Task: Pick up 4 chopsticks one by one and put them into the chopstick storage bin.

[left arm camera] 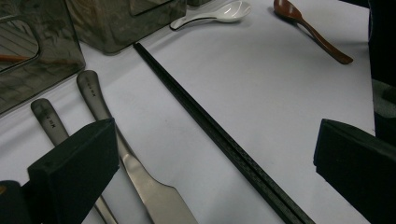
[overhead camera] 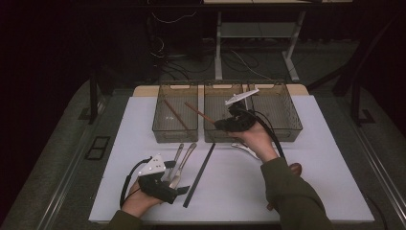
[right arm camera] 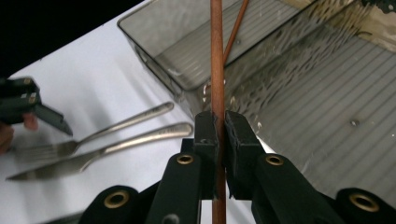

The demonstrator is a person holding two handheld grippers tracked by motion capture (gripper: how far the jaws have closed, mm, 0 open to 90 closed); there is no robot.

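My right gripper point(overhead camera: 219, 124) point(right arm camera: 220, 127) is shut on a brown chopstick point(overhead camera: 198, 110) point(right arm camera: 216, 65), which it holds over the front of the middle clear bin point(overhead camera: 214, 87). A second brown chopstick point(overhead camera: 175, 115) point(right arm camera: 236, 31) lies in the left bin point(overhead camera: 158, 128). My left gripper point(overhead camera: 177, 178) point(left arm camera: 215, 142) stays low at the table's front left. It is open, with nothing pressed between the jaws. It hovers over a knife point(overhead camera: 181, 165) point(left arm camera: 140, 179), a fork point(overhead camera: 174, 160) point(left arm camera: 49, 122) and a long black chopstick point(overhead camera: 200, 173) point(left arm camera: 219, 136).
A third clear bin point(overhead camera: 289, 112) stands at the back right. A white spoon point(overhead camera: 245, 148) point(left arm camera: 212, 13) lies by the bins. A brown spoon point(overhead camera: 295, 168) point(left arm camera: 310, 29) sits beside the right sleeve. The white mat point(overhead camera: 330, 158) has bare room at the right.
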